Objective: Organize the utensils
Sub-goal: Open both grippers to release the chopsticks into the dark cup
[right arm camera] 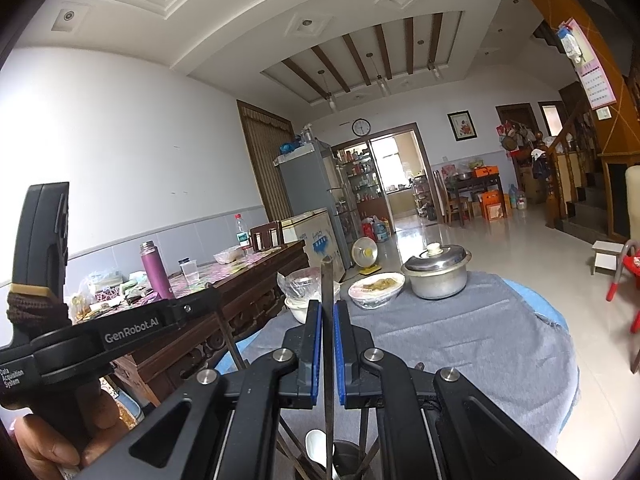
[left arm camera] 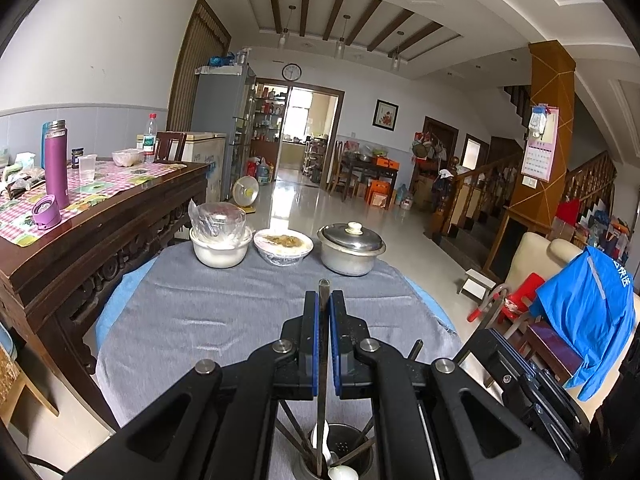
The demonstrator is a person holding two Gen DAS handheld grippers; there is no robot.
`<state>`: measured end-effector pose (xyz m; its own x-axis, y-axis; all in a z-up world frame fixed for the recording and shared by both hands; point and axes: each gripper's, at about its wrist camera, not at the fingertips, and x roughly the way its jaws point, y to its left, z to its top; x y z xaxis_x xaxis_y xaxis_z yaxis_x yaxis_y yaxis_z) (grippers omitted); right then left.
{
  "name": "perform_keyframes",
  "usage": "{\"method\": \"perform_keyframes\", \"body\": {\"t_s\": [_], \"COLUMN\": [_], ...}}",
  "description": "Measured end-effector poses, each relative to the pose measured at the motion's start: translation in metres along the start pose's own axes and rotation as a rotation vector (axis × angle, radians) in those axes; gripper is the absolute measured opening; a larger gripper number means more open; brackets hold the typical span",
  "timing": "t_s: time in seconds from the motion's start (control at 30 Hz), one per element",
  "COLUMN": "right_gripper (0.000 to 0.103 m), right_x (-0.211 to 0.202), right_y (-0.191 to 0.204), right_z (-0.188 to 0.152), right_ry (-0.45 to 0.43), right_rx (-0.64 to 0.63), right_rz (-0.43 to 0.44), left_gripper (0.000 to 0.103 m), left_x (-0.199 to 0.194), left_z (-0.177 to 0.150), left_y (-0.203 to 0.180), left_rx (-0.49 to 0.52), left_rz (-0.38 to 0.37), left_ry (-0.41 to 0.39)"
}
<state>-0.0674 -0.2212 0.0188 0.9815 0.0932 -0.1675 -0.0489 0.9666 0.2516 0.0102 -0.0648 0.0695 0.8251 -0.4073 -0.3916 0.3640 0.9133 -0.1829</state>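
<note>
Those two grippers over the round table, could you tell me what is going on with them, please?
A person is sorting utensils with a handheld gripper in each hand. The left gripper is shut on a dark chopstick, and the right gripper is shut on another chopstick. Both sticks stand upright over a metal utensil holder that already holds chopsticks and a white spoon. Covered bowls and a lidded pot sit at the far edge.

Two wrist views along closed fingers, sharing round table beyond.

holder: cut by bottom edge | chopstick lower end: hidden inside holder
</note>
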Motion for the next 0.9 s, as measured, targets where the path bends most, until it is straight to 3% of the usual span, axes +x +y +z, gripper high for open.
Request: {"method": "perform_keyframes", "body": {"t_s": [0.9], "right_gripper": [0.007], "right_x": [0.015], "right_y": [-0.013], "right_z": [-0.014], "right_ry": [0.056], "right_rx": [0.041], "right_rz": [0.009], "left_gripper": [0.005], "left_x": [0.027], "left_z": [-0.01], "left_y": [0.001], "left_rx": [0.004], "left_rz": [0.01], "left_ry": [0.06]}}
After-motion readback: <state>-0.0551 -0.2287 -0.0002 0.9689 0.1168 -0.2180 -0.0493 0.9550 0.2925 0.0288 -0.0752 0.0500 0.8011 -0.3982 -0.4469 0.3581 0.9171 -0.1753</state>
